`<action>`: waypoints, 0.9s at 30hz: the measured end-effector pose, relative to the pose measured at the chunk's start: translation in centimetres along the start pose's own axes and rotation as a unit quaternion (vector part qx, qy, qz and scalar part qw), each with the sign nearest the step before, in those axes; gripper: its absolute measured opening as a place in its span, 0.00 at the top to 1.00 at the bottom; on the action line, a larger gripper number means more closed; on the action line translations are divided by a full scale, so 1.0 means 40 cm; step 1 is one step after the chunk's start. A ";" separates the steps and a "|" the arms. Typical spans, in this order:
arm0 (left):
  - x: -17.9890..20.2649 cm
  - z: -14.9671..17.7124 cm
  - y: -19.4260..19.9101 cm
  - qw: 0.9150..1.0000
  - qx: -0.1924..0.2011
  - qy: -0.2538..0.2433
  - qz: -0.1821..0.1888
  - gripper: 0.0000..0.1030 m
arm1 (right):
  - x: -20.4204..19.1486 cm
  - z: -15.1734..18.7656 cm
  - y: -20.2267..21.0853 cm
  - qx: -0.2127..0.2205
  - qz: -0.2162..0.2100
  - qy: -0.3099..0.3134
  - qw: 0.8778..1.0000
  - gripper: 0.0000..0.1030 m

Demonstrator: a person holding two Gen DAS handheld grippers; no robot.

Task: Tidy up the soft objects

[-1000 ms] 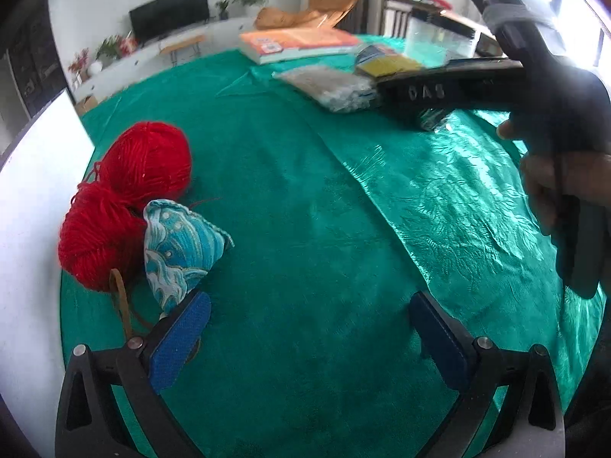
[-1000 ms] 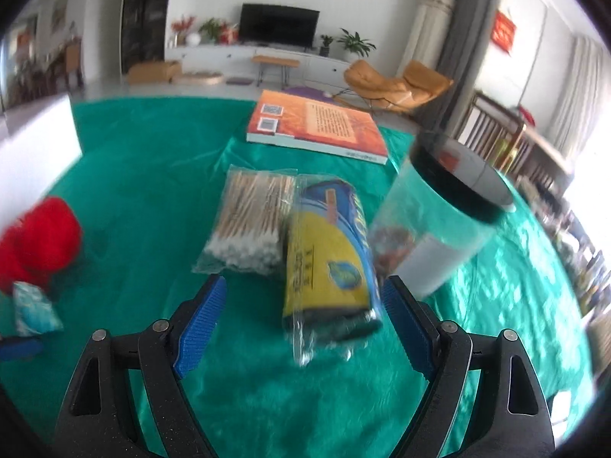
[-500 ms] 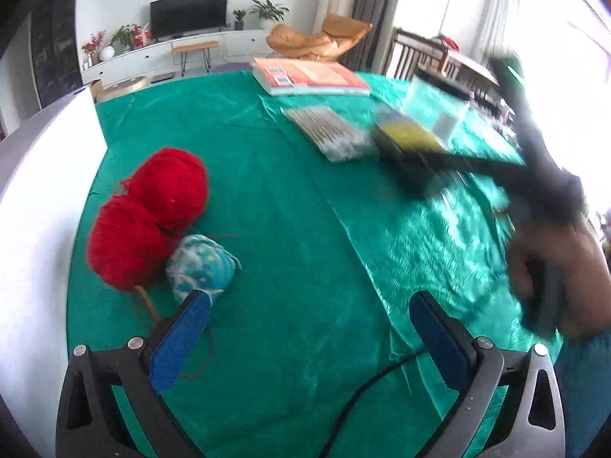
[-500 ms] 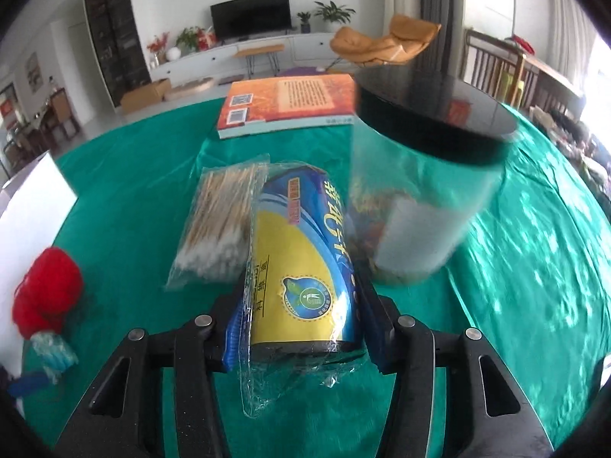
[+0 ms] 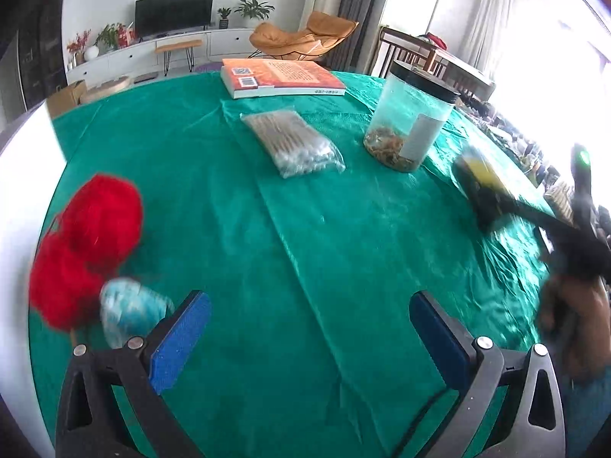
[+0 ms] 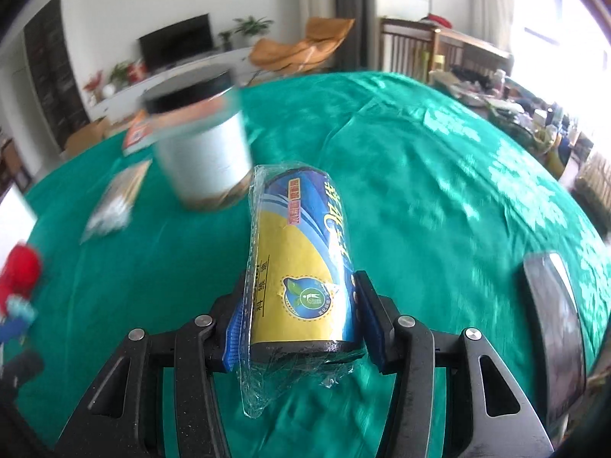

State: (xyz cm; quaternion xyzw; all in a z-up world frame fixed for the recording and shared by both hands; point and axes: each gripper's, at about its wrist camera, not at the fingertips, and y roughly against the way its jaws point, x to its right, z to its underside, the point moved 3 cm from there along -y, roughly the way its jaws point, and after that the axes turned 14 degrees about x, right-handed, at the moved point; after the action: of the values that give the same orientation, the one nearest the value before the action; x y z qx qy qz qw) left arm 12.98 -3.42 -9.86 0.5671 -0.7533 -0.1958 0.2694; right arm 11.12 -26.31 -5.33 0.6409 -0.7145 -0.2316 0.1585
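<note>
My right gripper [image 6: 301,324] is shut on a yellow-and-blue plastic-wrapped roll [image 6: 301,259] and holds it above the green tablecloth [image 6: 439,191]; it shows at the right of the left wrist view [image 5: 483,175]. My left gripper [image 5: 309,324] is open and empty. Two red yarn balls [image 5: 88,244] and a blue patterned pouch [image 5: 130,309] lie just left of its left finger [image 5: 179,339]. They also show far left in the right wrist view [image 6: 19,271].
A bag of cotton swabs [image 5: 294,143], a clear jar with a black lid [image 5: 412,118] and an orange book [image 5: 278,82] lie at the far side. A white box wall [image 5: 23,175] stands at the left. A dark flat device [image 6: 553,328] lies at the right.
My right gripper has lifted the roll off the table and carried it right, past the jar. My left gripper has drawn back a little from the yarn and pouch.
</note>
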 end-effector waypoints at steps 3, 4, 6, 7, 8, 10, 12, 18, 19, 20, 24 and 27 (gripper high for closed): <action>-0.006 -0.012 -0.035 1.000 -0.007 -0.002 -0.008 0.00 | 0.019 -0.053 -0.099 0.021 -0.019 -0.016 0.999 0.45; -0.010 -0.014 -0.045 1.000 -0.012 -0.003 -0.012 0.00 | 0.022 -0.065 -0.125 0.020 -0.030 -0.021 0.999 0.40; -0.016 -0.011 -0.055 1.000 -0.015 -0.001 -0.013 0.00 | 0.021 -0.080 -0.134 0.014 -0.031 -0.029 0.999 0.37; -0.021 -0.006 -0.061 1.000 -0.016 0.003 -0.013 0.00 | 0.024 -0.080 -0.109 0.018 -0.039 -0.032 0.999 0.30; -0.024 0.000 -0.067 1.000 -0.019 0.009 -0.013 0.00 | 0.025 -0.076 -0.071 0.025 -0.042 -0.030 0.998 0.26; -0.025 0.009 -0.072 1.000 -0.018 0.009 -0.021 0.00 | 0.011 -0.055 -0.015 0.021 -0.027 -0.010 0.999 0.26; -0.014 0.017 -0.073 1.000 -0.015 -0.007 -0.022 0.00 | 0.005 -0.022 0.033 0.004 -0.023 -0.001 1.000 0.26; 0.011 0.040 -0.080 0.998 -0.014 -0.049 -0.036 0.00 | 0.011 0.078 0.058 -0.054 -0.001 0.008 0.999 0.26; 0.012 0.041 -0.081 0.998 -0.016 -0.052 -0.039 0.00 | 0.015 0.089 0.055 -0.059 0.002 0.004 0.998 0.26; 0.014 0.042 -0.082 0.998 -0.017 -0.054 -0.041 0.00 | 0.017 0.095 0.056 -0.062 0.003 0.001 0.998 0.26; 0.020 0.043 -0.091 0.996 -0.021 -0.066 -0.050 0.00 | 0.022 0.103 0.046 -0.058 0.011 0.006 0.998 0.25; 0.019 0.041 -0.093 0.996 -0.021 -0.066 -0.050 0.00 | 0.018 0.109 0.035 -0.055 0.020 0.020 0.998 0.18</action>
State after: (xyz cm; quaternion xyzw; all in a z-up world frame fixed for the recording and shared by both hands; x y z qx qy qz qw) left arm 14.56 -5.21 -13.24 0.5841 -0.7357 -0.2618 0.2214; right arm 7.59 -26.35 -8.31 0.6212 -0.7102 -0.2542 0.2123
